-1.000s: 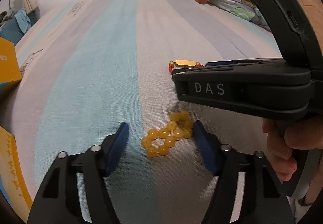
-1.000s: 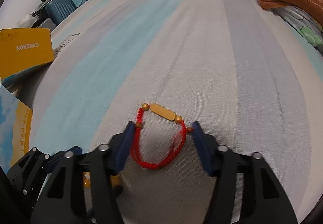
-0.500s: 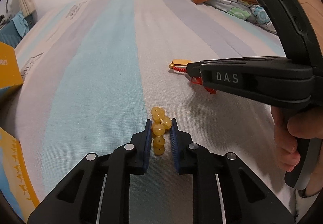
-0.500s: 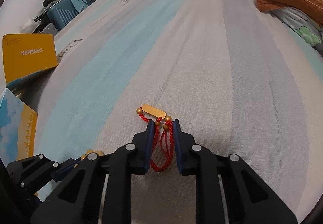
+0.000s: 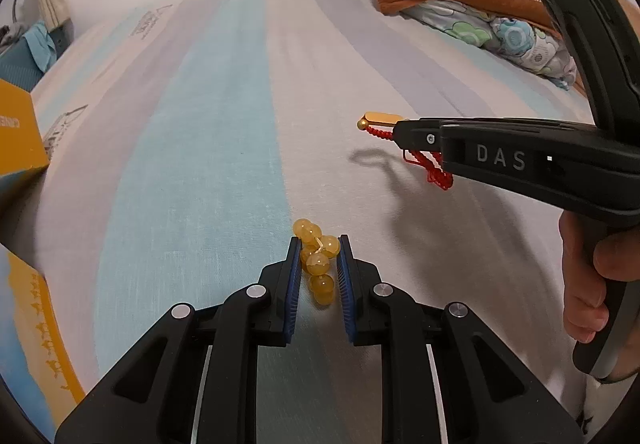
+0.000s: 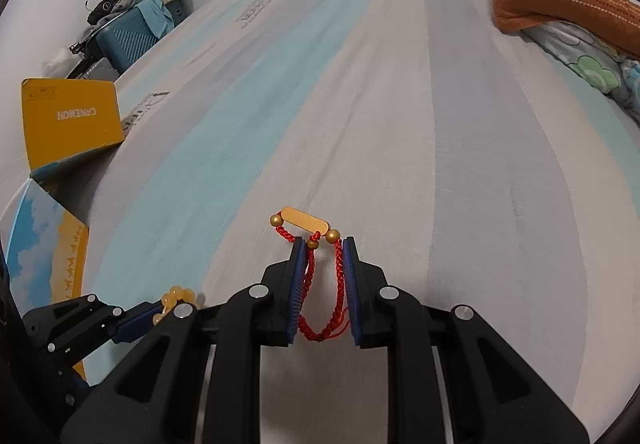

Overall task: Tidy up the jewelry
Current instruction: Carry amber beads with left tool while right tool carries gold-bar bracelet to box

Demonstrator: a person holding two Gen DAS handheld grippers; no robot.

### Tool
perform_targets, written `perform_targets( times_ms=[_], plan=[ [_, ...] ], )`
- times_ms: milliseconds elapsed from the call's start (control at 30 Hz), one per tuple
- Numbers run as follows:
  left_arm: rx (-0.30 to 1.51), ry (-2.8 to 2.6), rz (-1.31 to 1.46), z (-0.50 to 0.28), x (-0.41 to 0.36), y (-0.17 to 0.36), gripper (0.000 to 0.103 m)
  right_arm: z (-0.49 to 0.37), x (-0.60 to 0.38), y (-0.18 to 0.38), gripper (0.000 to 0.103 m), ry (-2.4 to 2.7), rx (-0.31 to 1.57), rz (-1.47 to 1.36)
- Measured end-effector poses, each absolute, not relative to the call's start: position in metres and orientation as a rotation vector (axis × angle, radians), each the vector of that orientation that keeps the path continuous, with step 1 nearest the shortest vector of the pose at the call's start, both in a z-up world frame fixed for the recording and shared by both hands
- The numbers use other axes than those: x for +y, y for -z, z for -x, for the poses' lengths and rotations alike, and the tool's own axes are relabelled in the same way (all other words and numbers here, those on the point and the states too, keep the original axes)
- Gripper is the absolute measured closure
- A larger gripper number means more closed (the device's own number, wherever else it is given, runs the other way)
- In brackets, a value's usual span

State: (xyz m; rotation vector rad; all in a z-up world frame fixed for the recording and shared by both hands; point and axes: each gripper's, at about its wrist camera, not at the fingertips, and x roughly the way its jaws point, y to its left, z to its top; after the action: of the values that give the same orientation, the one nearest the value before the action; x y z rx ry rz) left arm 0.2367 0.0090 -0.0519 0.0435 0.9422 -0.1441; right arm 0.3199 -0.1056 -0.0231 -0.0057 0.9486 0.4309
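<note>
A yellow bead bracelet (image 5: pixel 318 262) is bunched between the blue pads of my left gripper (image 5: pixel 317 244), which is shut on it low over the striped bedsheet (image 5: pixel 224 148). My right gripper (image 6: pixel 323 246) is shut on a red cord bracelet (image 6: pixel 320 284) with a gold bar (image 6: pixel 305 219) sticking out past the fingertips. In the left wrist view that red cord bracelet (image 5: pixel 424 160) hangs clear of the sheet with its shadow beneath. The right wrist view shows the left gripper (image 6: pixel 160 314) at lower left with the yellow beads (image 6: pixel 176 294).
A yellow cardboard box (image 6: pixel 70 120) stands at the bed's left edge, with a blue and yellow box (image 6: pixel 48 256) nearer. Folded striped and floral bedding (image 6: pixel 568 0) lies at the far right. A blue suitcase (image 6: pixel 128 36) stands beyond the bed. A hand (image 5: pixel 592 268) grips the right gripper's handle.
Both grippers closed from wide open onto their bracelets. The right one then rose, lifting the red cord bracelet off the sheet. The left one stayed in place.
</note>
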Motion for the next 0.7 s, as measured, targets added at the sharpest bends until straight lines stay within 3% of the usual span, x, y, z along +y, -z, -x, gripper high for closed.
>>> perform_targets(
  times_ms=[700],
  plan=[
    [0.862,0.088,-0.021,-0.178,0.027,-0.031,0.086,-0.242,-0.107,-0.049,0.085,-0.411,0.868,0.009]
  ],
)
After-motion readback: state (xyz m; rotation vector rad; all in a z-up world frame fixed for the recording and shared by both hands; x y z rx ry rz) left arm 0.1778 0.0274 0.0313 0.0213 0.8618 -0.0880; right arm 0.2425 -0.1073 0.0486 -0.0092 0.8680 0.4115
